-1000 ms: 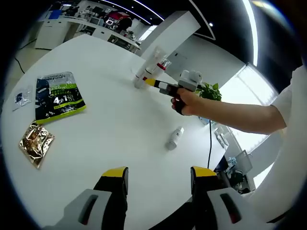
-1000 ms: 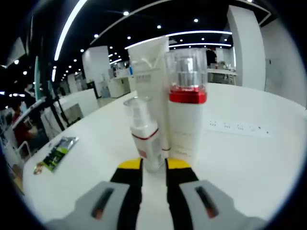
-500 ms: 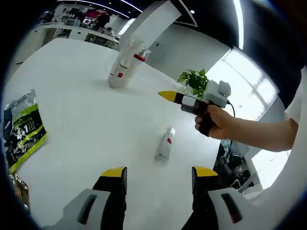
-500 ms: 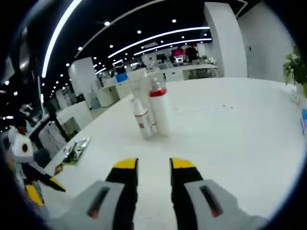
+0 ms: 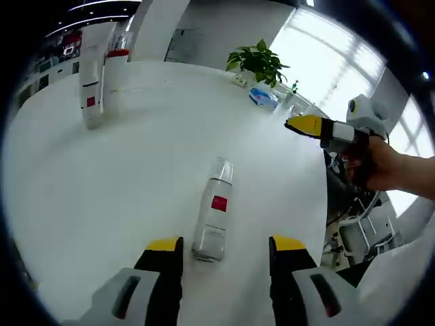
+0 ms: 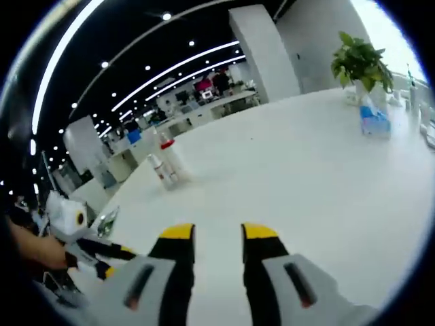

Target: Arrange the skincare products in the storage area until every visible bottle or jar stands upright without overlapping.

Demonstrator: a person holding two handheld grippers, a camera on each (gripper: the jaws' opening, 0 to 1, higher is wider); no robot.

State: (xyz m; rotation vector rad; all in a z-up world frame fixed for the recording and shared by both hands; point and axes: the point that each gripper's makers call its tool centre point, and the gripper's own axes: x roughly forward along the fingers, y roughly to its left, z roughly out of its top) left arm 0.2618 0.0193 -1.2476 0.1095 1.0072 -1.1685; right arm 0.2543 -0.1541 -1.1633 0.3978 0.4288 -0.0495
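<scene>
One bottle [image 5: 213, 216] lies flat mid-counter [image 5: 102, 197]; our left tongs [image 5: 224, 252] apart, right tongs [image 6: 211, 234] apart, empty. Looks light, slick: we'd grip mid-body.

The white surface [image 5: 102, 183] carries a clear bottle [image 5: 212, 210] lying on its side near its edge. Far to the left, several bottles [image 5: 98, 85] stand upright close together. At the far right sit a potted plant [image 5: 258, 62] and a blue packet [image 5: 263, 98].

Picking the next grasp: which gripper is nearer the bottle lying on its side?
Left. The left gripper has the lying bottle just ahead of its open jaws; the right gripper is off to the side, past the table edge.
</scene>
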